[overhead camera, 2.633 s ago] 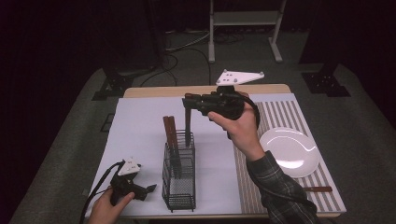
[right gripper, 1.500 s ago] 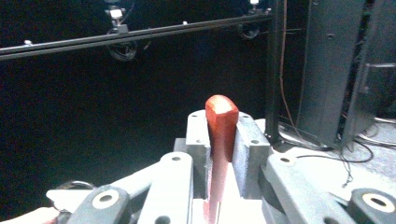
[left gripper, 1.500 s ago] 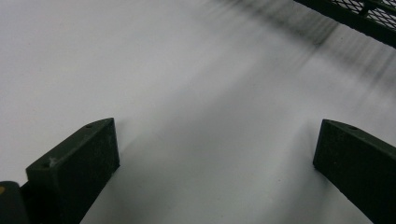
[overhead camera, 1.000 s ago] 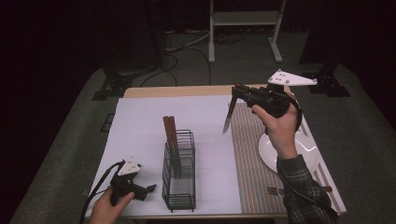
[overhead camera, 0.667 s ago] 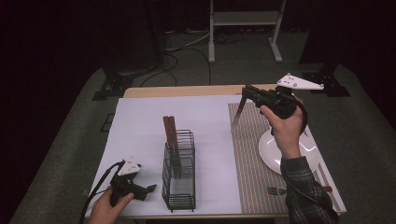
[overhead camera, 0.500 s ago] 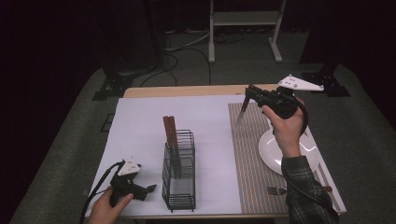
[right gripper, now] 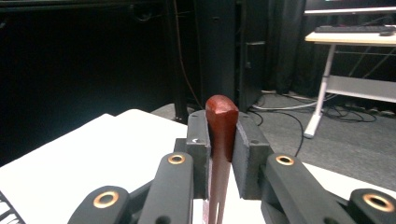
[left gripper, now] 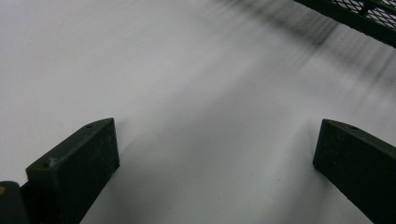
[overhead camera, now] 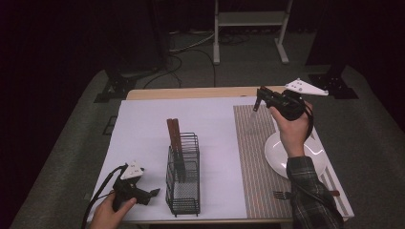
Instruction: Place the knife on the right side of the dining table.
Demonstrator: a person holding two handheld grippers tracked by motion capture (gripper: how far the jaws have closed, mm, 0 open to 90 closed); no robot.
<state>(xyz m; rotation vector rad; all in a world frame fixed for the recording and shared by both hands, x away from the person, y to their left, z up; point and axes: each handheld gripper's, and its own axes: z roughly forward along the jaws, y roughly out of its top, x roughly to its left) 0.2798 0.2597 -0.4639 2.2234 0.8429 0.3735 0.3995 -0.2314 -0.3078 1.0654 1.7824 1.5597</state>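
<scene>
Above the striped mat, a knife hangs blade-down, its red-brown handle clamped between the jaws of the right gripper, left of the plate. A fork lies at the mat's near edge. The left gripper rests wide apart on the white table beside the wire rack.

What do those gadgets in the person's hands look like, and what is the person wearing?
Both are black handheld tools. The left gripper carries a pale grey three-cornered plate and trails a black cable; its jaws are flat black blocks. The right gripper has the same grey plate, a black cable looping by the wrist, and brass-coloured rivets on its black linkages. The right arm wears a dark plaid sleeve.
</scene>
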